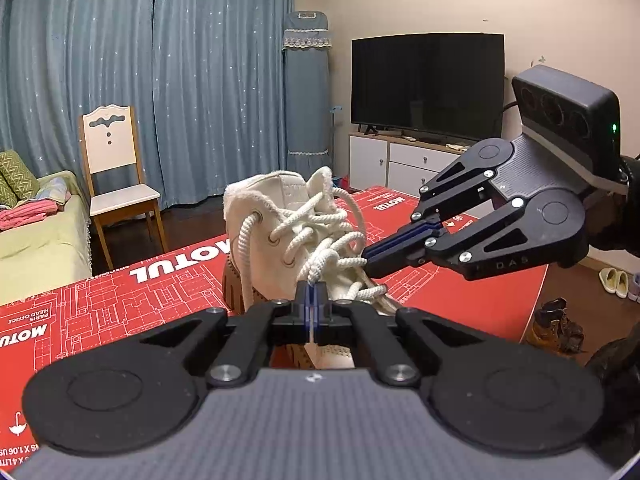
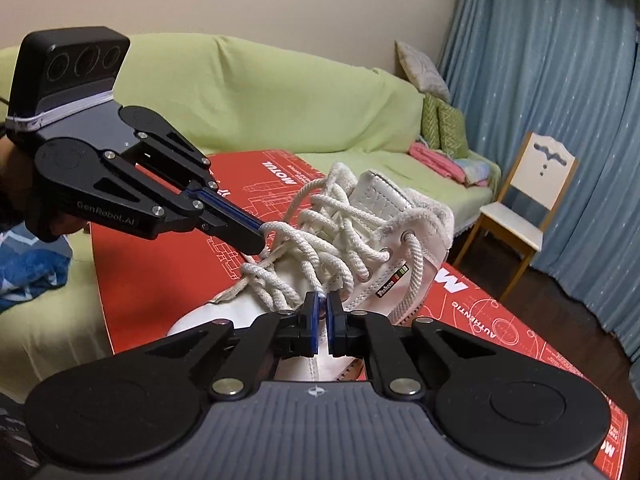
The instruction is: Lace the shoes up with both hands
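Pinching one strand of the white lace (image 1: 320, 268), the left gripper (image 1: 311, 294) has its jaws clenched on it. Right gripper (image 2: 323, 308): jaws slightly parted at the lace bundle, gripping nothing I can confirm. White high-top shoe (image 2: 400, 240) stands on the red Motul-printed bench (image 1: 120, 300). Risk: pulling now could cinch the loose tangle into a knot or tip the shoe.

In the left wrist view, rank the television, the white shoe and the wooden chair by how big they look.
1. television
2. white shoe
3. wooden chair
The shoe and chair look close in size, and the shoe is much nearer the camera, so their order is unsure.
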Demonstrator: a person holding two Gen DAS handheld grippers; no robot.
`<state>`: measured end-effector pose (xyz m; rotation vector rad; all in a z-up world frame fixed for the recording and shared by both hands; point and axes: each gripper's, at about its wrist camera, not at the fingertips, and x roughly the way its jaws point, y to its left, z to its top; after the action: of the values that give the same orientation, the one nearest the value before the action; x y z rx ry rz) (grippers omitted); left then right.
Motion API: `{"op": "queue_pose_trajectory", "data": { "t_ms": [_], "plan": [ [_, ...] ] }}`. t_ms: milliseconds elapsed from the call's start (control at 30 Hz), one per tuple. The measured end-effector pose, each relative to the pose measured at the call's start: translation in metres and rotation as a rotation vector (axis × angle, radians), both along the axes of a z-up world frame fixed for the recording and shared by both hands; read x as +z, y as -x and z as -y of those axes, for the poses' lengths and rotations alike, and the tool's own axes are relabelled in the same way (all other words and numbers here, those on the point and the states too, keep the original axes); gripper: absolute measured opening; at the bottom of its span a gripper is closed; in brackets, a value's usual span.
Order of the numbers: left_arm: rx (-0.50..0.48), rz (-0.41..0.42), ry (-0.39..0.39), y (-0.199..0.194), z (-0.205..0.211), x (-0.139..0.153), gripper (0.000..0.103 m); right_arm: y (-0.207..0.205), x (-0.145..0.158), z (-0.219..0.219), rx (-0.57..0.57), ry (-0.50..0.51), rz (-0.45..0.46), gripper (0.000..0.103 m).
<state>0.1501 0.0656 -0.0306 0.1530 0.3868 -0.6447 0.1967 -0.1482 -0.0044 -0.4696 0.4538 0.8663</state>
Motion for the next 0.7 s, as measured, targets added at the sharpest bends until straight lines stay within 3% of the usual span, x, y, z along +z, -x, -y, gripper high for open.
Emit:
{"op": "queue_pose_trajectory", "data": {
  "t_ms": [267,533,700],
  "plan": [
    [-0.006,0.005,-0.002,0.001,0.002,-0.003,0.000,-0.004,0.007,0.003,0.021,0.000,-0.044,0.012],
    [-0.006,0.007,-0.008,0.002,0.002,-0.002,0.000,0.020,0.000,-0.026,0.083,0.221,0.172,0.009],
    [0.006,0.003,-0.013,0.000,0.003,-0.001,0.000,-0.001,0.006,-0.012,0.019,0.092,0.006,0.000]
  ]
}}
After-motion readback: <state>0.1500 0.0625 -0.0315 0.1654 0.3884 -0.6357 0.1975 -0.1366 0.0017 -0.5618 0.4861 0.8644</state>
